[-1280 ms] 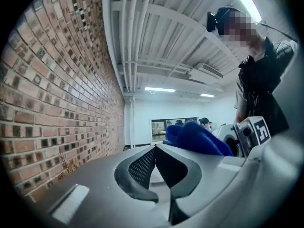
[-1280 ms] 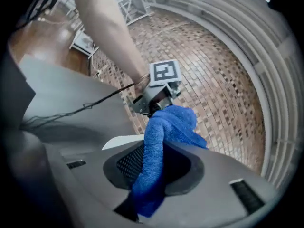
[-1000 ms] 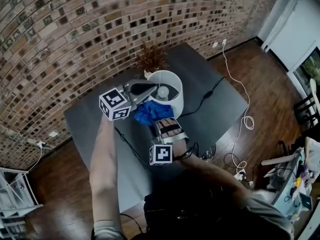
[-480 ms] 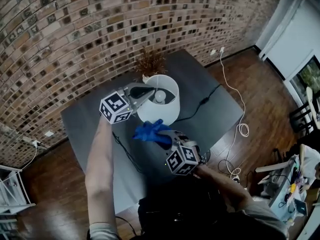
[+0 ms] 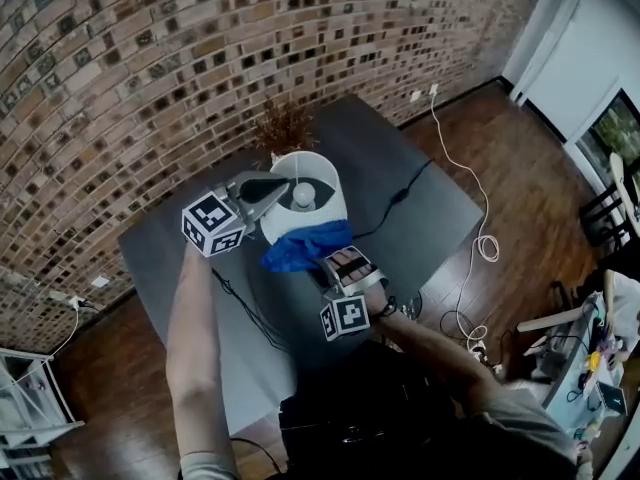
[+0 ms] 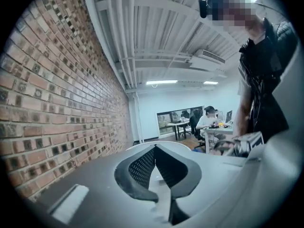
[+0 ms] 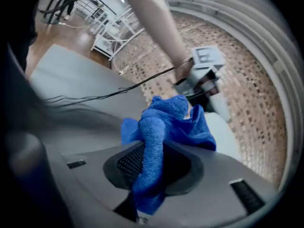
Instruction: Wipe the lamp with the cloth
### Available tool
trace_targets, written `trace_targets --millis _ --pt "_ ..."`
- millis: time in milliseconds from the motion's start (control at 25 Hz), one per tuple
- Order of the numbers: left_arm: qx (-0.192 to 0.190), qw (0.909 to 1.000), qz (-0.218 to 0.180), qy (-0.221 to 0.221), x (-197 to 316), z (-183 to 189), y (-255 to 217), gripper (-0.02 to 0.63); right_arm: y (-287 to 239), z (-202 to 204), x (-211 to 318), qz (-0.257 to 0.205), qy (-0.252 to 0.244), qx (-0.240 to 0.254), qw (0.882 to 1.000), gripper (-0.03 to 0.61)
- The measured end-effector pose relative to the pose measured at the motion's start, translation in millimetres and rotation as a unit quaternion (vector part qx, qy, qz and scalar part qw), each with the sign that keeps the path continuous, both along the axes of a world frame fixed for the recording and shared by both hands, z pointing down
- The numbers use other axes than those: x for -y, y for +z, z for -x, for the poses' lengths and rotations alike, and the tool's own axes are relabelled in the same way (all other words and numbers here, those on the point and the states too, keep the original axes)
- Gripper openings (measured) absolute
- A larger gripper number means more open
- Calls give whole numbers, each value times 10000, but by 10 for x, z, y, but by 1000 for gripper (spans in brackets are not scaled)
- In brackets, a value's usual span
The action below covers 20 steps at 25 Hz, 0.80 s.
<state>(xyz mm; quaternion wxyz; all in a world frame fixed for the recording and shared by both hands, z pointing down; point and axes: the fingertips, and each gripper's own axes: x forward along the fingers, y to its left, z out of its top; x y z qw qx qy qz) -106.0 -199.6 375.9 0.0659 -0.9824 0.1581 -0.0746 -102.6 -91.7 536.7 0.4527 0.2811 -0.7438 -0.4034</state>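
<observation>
Lamp (image 5: 330,200) stood on grey table (image 5: 430,218) near brick wall (image 5: 150,58), dried plant (image 5: 280,126) just behind it. Left gripper (image 5: 283,184): fingers closed on lamp's upper rim, left side; a white strip showed between them in the left gripper view. Right gripper (image 7: 151,167): fingers clamped on blue cloth (image 5: 303,247), a fold pinched between them. Cloth lay bunched against lamp's near side, below the rim. Bulb (image 5: 303,196) visible inside. Black cord (image 5: 396,199) crossed table to the right.

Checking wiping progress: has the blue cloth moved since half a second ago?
Yes. The blue cloth, in the right gripper, moved up the picture, against the lamp shade.
</observation>
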Motion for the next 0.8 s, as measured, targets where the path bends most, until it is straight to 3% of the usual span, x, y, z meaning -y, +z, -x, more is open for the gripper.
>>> trace_targets --millis 120,200,320,400,520,680,800 --pt "14 10000 2 -61 -13 27 10 2 767 -180 -279 1056 -33 -460 9933 106" --pt "61 9999 -19 -103 -4 47 16 2 672 -275 -408 1253 -64 -251 9918 106" --pt "89 9999 -44 -136 13 57 4 2 -380 -339 -392 698 -175 910 9932 106" --pt "63 9999 -50 -153 12 46 -3 2 -1233 -406 -279 -29 -276 1730 9845 106" --pt "42 9998 -75 -176 19 14 -23 2 -1940 -471 -20 -905 -382 2168 9713 106" --pt "70 9997 -20 -224 25 10 -15 2 -1499 -482 303 -734 -402 2178 9724 106" --pt "124 9997 -10 -225 27 5 -16 2 -998 -484 213 -675 -654 2032 9746 106"
